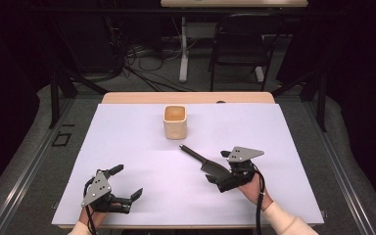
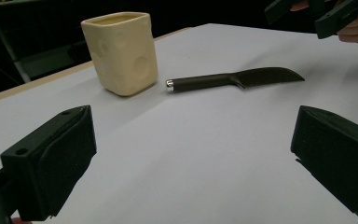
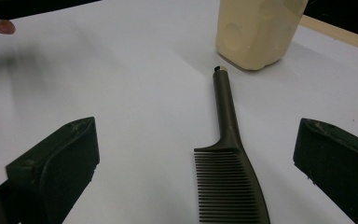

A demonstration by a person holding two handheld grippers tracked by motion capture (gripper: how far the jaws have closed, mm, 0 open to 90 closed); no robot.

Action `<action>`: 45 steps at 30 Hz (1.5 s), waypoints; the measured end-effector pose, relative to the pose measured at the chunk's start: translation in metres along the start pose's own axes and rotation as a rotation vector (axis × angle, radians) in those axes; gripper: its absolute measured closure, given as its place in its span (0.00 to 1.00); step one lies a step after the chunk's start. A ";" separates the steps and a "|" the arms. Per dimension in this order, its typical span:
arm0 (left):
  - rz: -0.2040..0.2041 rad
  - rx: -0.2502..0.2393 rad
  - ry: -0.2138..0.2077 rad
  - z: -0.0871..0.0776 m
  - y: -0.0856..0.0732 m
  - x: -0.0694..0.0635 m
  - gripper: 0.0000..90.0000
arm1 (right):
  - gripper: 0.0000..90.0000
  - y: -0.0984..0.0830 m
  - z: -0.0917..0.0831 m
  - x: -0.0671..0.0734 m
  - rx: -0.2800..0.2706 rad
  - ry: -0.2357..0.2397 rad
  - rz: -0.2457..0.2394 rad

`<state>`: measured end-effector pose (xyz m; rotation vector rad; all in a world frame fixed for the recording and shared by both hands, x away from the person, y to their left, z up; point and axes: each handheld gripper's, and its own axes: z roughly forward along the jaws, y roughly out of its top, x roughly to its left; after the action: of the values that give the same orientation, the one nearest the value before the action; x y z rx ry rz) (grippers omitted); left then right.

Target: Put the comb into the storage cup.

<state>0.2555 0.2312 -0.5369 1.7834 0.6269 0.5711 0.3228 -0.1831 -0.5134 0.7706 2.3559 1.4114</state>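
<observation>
With my right gripper (image 1: 223, 169) spread wide and empty over the comb (image 3: 227, 175), which lies flat just in front of the cream cup (image 1: 175, 121), I judge it light, stiff and thin, best pinched across its round handle.

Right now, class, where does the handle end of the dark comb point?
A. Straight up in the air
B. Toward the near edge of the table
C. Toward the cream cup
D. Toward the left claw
C: the comb lies flat on the white table, and its handle tip ends just short of the cream cup, with the toothed end nearer the right claw.
</observation>
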 end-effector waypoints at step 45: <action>0.008 -0.001 -0.003 0.000 0.000 0.001 0.00 | 0.00 0.033 0.059 -0.029 0.084 0.006 0.062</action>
<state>0.2562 0.2312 -0.5370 1.7865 0.6179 0.5740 0.3854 -0.1443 -0.5131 0.8693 2.4285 1.3480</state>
